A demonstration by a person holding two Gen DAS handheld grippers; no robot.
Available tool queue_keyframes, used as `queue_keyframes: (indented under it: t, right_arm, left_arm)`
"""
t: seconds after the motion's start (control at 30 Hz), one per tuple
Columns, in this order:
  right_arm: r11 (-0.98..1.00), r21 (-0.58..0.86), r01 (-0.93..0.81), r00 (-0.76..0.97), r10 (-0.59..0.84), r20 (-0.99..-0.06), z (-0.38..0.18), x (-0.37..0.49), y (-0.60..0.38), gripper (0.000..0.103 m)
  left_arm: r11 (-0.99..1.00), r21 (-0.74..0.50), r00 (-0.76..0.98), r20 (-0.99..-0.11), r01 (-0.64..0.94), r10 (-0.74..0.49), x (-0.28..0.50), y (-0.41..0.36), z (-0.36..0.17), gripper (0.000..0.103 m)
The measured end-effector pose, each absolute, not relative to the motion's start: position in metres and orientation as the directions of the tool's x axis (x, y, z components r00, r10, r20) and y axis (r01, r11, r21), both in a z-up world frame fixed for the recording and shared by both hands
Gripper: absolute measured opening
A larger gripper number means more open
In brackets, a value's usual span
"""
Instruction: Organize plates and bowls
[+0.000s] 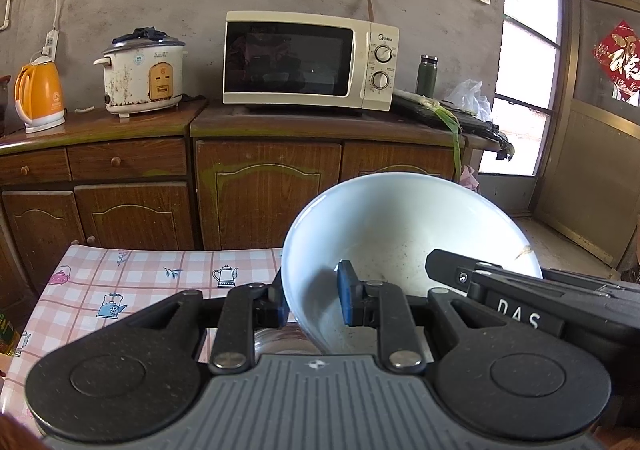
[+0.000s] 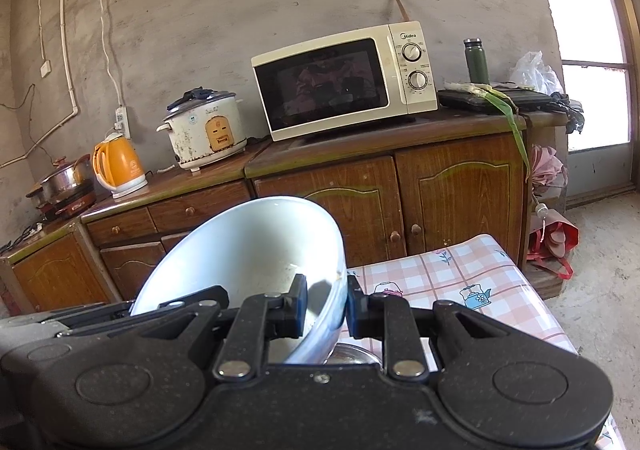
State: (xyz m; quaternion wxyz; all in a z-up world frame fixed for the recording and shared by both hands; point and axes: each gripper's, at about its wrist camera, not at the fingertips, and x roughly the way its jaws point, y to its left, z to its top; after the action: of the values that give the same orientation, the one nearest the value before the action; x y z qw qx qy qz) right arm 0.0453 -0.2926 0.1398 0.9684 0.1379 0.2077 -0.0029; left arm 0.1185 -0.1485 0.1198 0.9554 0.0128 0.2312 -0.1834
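A large white bowl (image 1: 400, 234) hangs tilted above the table, with dark specks on its inner wall. My left gripper (image 1: 313, 302) is shut on the bowl's left rim, one pad inside and one outside. My right gripper (image 2: 328, 304) is shut on the opposite rim of the same bowl (image 2: 248, 250). In the left wrist view the right gripper (image 1: 460, 274) reaches in from the right over the bowl's edge. Under the bowl the rim of a clear or shiny bowl (image 1: 280, 344) (image 2: 352, 356) shows, mostly hidden.
The table carries a pink checked cloth with teapot prints (image 1: 132, 282) (image 2: 460, 282). Behind it runs a wooden cabinet (image 1: 260, 185) bearing a microwave (image 1: 308, 59), a rice cooker (image 1: 142, 69), an orange kettle (image 1: 40, 95) and a green flask (image 1: 427, 75). A door (image 1: 600, 153) stands at the right.
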Motion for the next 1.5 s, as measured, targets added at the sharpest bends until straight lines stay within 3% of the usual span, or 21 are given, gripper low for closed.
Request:
queue_keyframes:
  t: [1.5]
  right_arm:
    - [0.965,0.262,0.027,0.91,0.084,-0.406,0.131,0.034,-0.278,0.026]
  left_arm:
    - [0.94,-0.058,0.834,-0.445,0.337,-0.327,0.101,-0.125,0.111,0.022]
